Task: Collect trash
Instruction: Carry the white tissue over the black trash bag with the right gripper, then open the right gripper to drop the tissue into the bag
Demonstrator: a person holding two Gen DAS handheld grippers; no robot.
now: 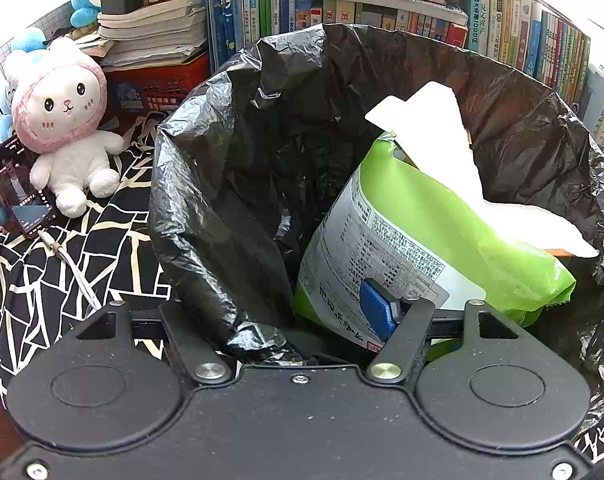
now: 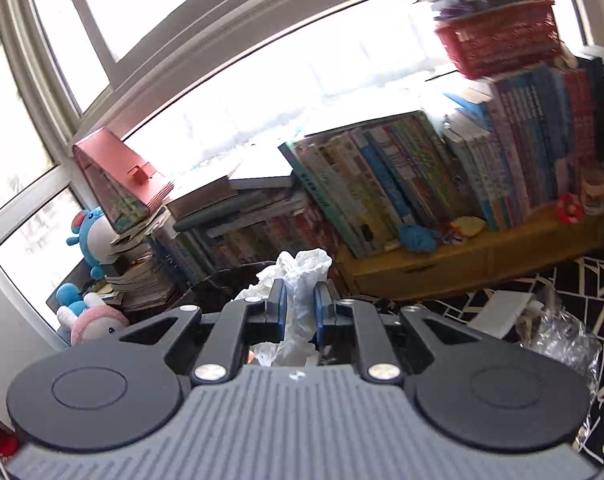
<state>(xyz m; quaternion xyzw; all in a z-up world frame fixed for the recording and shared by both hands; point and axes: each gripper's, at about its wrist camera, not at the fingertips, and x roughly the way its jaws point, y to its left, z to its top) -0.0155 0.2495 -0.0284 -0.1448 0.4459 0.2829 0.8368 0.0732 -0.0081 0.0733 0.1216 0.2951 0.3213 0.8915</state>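
Observation:
A black trash bag point(image 1: 229, 184) stands open in the left wrist view. Inside it are a green printed package point(image 1: 422, 240) and white paper point(image 1: 442, 152). My left gripper point(image 1: 277, 314) sits at the bag's near rim, with a bunched fold of the bag between its fingers. Its blue right pad point(image 1: 376, 312) is inside the bag against the package; the left pad is hidden behind the fold. In the right wrist view, my right gripper point(image 2: 300, 294) is shut on a crumpled white tissue point(image 2: 302, 272), held up in the air in front of the books.
A pink and white plush toy point(image 1: 65, 120) and a phone point(image 1: 19, 188) lie on the black-and-white patterned cloth point(image 1: 81, 260) left of the bag. Rows of books point(image 2: 402, 176) on a wooden shelf point(image 2: 462, 264) stand behind. Clear plastic wrap point(image 2: 562, 340) and white paper point(image 2: 498, 314) lie on the cloth at right.

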